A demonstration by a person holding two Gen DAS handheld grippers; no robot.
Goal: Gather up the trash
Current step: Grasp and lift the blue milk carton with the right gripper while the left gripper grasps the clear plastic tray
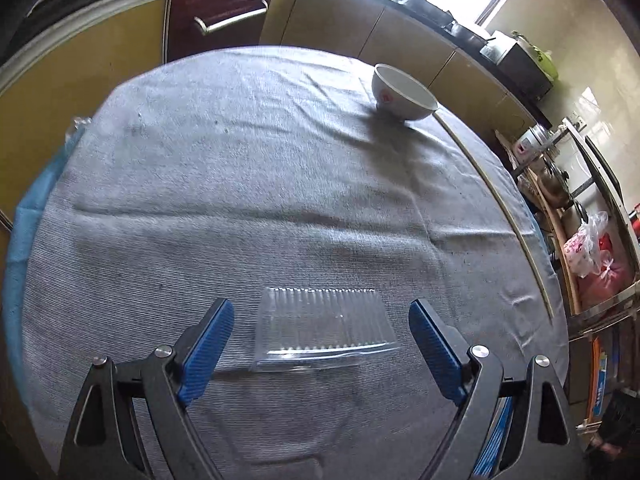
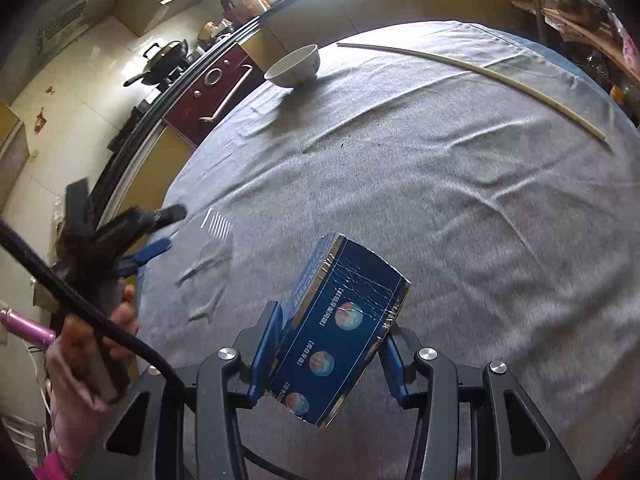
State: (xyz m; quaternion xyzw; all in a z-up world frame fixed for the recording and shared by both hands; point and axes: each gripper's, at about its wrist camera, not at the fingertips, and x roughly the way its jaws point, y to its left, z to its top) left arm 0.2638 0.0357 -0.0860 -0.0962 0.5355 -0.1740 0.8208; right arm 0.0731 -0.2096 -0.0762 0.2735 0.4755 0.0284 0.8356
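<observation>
Well, a grey cloth [image 1: 280, 184] covers the whole table, with a white bowl [image 1: 404, 94] near its far edge and a thin pale stick [image 2: 476, 68] lying off to one side. The right gripper [image 2: 326, 356] is clamped on a dark blue carton [image 2: 340, 332], lifted clear of the cloth. The left gripper [image 1: 322, 332] stands spread wide, a clear plastic tray [image 1: 324, 326] lying untouched on the cloth between its blue pads [image 1: 210, 344].

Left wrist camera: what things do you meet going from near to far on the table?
left gripper → clear plastic tray → grey cloth → white bowl
</observation>
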